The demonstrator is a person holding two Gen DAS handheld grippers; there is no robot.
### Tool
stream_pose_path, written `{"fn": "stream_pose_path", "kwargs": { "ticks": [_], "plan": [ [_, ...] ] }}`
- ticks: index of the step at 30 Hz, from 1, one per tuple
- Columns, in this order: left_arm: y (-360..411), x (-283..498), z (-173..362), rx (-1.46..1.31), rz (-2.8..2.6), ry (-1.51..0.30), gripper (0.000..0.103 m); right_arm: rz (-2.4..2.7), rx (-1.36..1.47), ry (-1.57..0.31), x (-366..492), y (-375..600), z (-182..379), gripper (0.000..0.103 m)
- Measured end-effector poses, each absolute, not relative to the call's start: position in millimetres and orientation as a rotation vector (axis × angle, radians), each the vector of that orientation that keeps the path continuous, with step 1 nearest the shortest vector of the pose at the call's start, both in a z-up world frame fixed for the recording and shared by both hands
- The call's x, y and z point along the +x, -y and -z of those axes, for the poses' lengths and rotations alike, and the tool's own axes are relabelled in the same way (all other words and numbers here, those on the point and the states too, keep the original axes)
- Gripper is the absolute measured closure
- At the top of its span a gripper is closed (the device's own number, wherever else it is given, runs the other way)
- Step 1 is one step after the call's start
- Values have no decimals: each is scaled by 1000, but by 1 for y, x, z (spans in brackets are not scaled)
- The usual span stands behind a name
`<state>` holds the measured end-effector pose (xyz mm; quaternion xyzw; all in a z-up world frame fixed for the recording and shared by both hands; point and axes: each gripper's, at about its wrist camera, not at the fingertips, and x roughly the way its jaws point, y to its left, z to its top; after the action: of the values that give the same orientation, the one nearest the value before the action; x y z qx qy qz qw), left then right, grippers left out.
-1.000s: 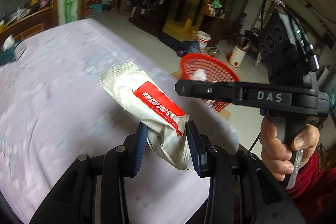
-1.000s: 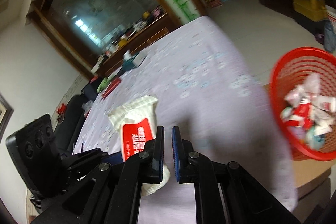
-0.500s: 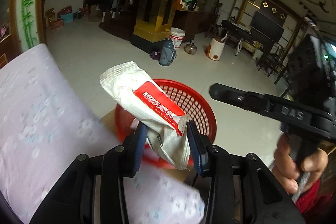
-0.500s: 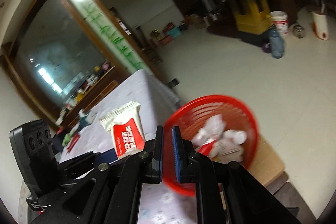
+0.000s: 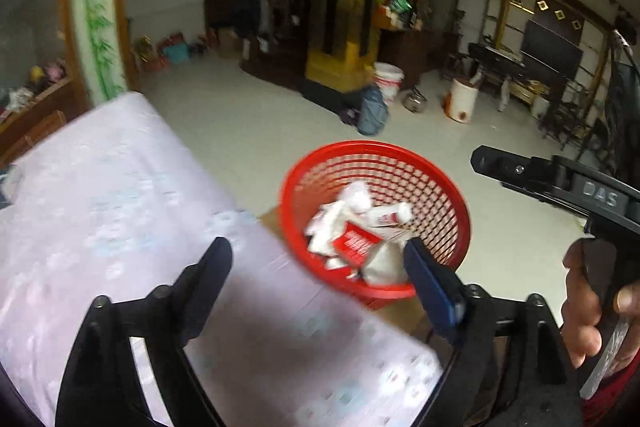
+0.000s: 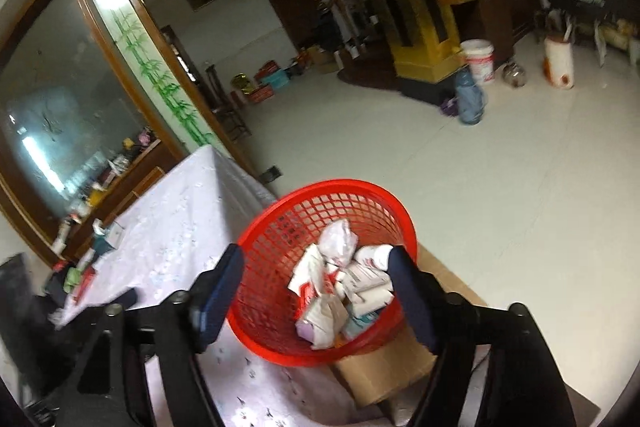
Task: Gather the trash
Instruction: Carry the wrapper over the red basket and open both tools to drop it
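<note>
So both claws are hanging wide open, left (image 5: 316, 263) and right (image 6: 316, 267), gripping nothing. The wrapper (image 5: 382, 263) is sitting in the red basket (image 5: 460, 223) just past the left claw's right finger.

The left gripper (image 5: 316, 259) is held wide open above the edge of the lilac tablecloth (image 5: 120, 211), nothing clamped. A red basket (image 5: 452, 195) is seen just beyond, filled with white and red wrappers (image 5: 352, 227). The right gripper (image 5: 560, 183) is gripped by a hand (image 5: 588, 303) at right
</note>
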<state>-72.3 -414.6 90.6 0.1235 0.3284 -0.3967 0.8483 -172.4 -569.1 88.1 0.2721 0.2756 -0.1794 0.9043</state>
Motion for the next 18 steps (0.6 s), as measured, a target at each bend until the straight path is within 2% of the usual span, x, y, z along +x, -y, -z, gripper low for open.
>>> {"fn": "stream_pose_path", "kwargs": {
  "ticks": [7, 9, 18],
  "plan": [
    [340, -94, -90, 250, 688, -625, 8, 486, 390, -603, -182, 510, -83, 14],
    [315, -100, -86, 239, 620, -622, 6, 502, 352, -604, -185, 492, -80, 9],
    [239, -117, -72, 220, 402, -588, 5, 506, 226, -603, -188, 432, -69, 9]
  ]
}}
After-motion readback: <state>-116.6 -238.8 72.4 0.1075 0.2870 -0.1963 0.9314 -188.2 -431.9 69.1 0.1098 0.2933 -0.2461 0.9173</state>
